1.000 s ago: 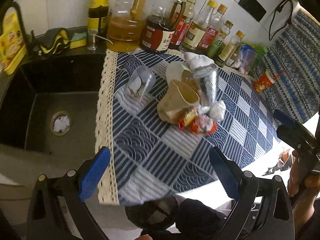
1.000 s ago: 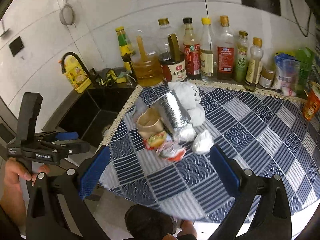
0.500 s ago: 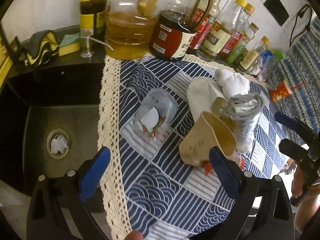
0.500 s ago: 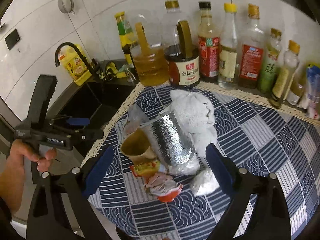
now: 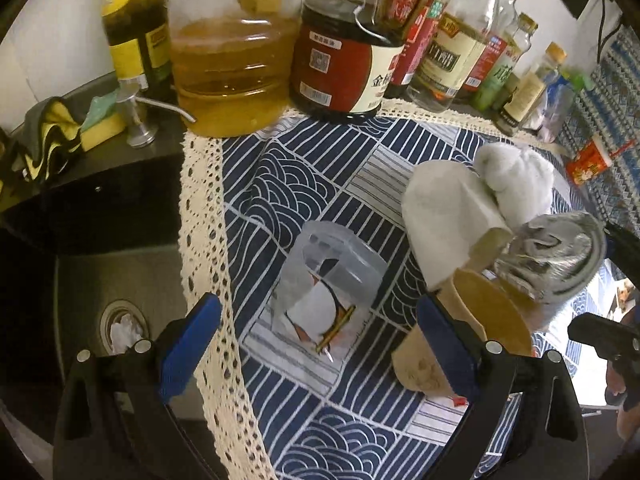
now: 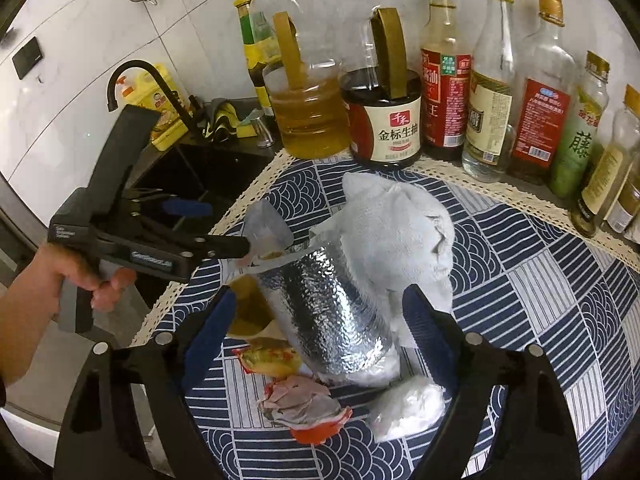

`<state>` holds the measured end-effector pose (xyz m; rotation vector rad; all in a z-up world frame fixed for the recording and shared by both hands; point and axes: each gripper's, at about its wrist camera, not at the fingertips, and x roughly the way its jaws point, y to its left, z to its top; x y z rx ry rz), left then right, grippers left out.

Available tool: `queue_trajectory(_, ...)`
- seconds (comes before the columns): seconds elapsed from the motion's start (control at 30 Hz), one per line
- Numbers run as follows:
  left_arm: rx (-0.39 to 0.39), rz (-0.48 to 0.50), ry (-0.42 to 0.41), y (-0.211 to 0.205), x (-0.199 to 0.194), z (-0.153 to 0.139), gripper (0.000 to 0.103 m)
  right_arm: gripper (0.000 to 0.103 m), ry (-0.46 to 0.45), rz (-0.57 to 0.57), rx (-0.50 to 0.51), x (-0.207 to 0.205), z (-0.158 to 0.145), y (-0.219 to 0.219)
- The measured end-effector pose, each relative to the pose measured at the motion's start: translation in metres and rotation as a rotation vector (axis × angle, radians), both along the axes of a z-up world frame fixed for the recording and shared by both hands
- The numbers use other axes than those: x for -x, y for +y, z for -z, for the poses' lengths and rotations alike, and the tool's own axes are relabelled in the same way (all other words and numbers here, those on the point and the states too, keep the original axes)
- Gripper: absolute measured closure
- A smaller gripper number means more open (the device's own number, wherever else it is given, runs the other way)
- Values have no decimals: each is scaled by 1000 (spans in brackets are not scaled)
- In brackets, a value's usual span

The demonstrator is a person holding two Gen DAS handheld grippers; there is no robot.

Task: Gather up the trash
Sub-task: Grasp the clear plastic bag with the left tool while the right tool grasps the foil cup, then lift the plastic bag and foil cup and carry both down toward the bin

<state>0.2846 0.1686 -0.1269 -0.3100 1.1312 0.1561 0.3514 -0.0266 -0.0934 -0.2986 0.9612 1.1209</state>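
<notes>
**Hand-held grippers over the trash pile**

My right hand-held gripper [image 6: 316, 320] is closing, its blue pads either side of the silver foil pouch [image 6: 328, 320] that lies tilted on the patterned cloth [image 6: 540, 288]; I cannot see the pads pressing on the foil. My left hand-held gripper [image 5: 320, 328] hangs wide apart with nothing held; the clear plastic cup [image 5: 328, 276] lies on its side between and just beyond its fingers.

From the right wrist view, the pile sits mid-tabletop: a white crumpled towel [image 6: 404, 220] at 12 o'clock of the pouch and touching it, a tan paper cup [image 6: 248, 304] at 9 o'clock, a yellow-red wrapper [image 6: 268, 360] at 7 o'clock, a pink and orange wrapper [image 6: 304, 408] at 6 o'clock, and a small white wad [image 6: 408, 404] at 5 o'clock. Bottles of oil and sauce [image 6: 384, 120] line the far edge at 12 o'clock. The dark sink [image 5: 96, 280] lies at 9 o'clock of the cloth, with a bit of white paper [image 5: 124, 328] in its drain.
</notes>
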Motion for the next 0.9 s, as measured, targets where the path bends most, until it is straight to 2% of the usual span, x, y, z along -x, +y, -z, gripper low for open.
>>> queue_trajectory(0.1,-27,38,15,-3,-8,6,9,32,25,-4,-3,-3,4,1)
queue_trajectory(0.13,-38,47,19,-5,-10,7,13,34,25,-5,-4,-3,5,1)
queue_trajectory(0.17,-48,61,30,-7,-13,9,21,37,22,-5,-5,-3,6,0)
queue_trajectory(0.23,-55,74,33,-10,-15,11,23,38,30,-8,-16,-3,7,-2)
queue_trajectory(0.33,-33,85,25,-11,-18,14,25,40,35,-7,-29,-4,6,-5)
queue_trajectory(0.57,-30,89,47,-9,-24,21,43,41,59,4,-60,-4,1,-15)
queue_trajectory(0.9,-34,74,30,-10,-21,21,45,42,47,21,-76,-2,-4,-29)
